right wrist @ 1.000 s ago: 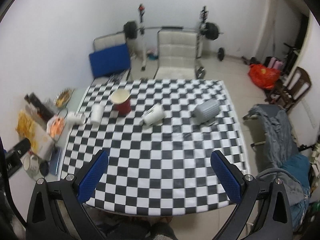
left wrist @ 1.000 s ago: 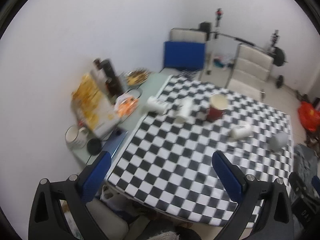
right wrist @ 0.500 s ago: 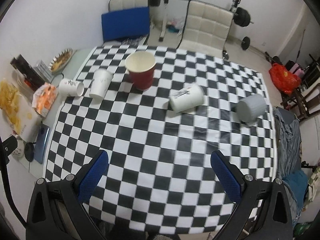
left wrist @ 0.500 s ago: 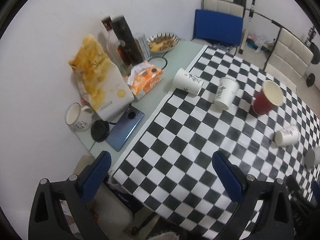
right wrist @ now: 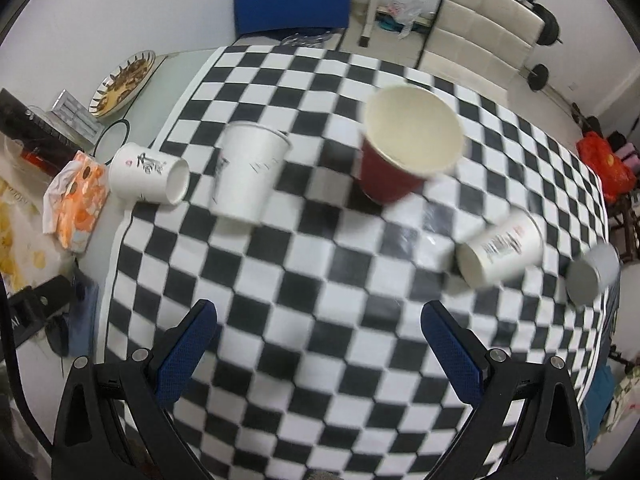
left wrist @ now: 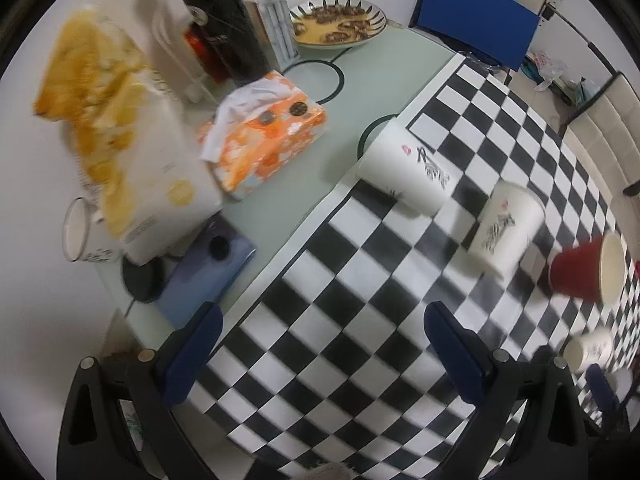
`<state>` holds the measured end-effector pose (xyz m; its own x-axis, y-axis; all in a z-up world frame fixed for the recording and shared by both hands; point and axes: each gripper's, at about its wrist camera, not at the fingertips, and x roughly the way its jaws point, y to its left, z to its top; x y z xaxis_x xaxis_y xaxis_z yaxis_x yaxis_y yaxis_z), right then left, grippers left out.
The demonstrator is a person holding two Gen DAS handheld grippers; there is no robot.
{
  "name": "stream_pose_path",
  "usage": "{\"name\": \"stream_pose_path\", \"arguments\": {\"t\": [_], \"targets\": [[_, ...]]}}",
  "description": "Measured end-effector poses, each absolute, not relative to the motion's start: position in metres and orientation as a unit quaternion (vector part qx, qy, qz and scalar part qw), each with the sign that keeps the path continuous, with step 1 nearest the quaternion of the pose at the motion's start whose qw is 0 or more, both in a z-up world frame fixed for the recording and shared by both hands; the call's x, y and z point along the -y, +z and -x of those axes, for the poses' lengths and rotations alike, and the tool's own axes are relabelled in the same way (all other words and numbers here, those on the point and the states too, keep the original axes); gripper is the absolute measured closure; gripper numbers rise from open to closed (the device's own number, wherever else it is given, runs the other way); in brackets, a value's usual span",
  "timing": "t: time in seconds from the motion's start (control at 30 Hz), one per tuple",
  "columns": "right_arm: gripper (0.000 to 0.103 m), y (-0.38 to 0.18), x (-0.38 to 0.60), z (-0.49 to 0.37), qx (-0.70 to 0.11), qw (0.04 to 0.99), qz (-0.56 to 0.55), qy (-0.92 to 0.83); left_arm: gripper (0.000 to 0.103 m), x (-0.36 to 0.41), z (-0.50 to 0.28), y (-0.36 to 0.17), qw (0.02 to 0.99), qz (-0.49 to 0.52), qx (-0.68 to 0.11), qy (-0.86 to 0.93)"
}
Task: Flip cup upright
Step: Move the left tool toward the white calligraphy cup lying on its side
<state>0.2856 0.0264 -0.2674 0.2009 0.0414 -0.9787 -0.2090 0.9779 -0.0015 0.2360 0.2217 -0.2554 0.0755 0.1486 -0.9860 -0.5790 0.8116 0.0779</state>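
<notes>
Two tools lower and closer to the checkered tabletop (right wrist: pixel 320 312) than a second ago, cups now large in both views; left tool (left wrist: pixel 320 344) spread wide, holding nothing; right tool (right wrist: pixel 320 340) likewise wide and empty. Leftmost white cup (right wrist: pixel 150 174) on its side at the cloth's edge, beside the tissue pack (left wrist: pixel 264 144); next white cup (right wrist: pixel 250 174) inverted; red cup (right wrist: pixel 404 148) upright; another white cup (right wrist: pixel 500 248) and grey cup (right wrist: pixel 592 272) lying down. Approach under way, no cup yet gripped or righted.
</notes>
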Motion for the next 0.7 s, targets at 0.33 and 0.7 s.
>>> {"name": "stream_pose_path", "arguments": {"t": [0.33, 0.7], "targets": [[0.000, -0.291, -0.092, -0.350, -0.628, 0.764, 0.125, 0.084, 0.000, -0.260, -0.288, -0.293, 0.686, 0.251, -0.641, 0.235], [0.000, -0.311, -0.114, -0.383, -0.626, 0.754, 0.187, 0.067, 0.001, -0.288, -0.304, -0.328, 0.638, 0.412, -0.621, 0.194]]}}
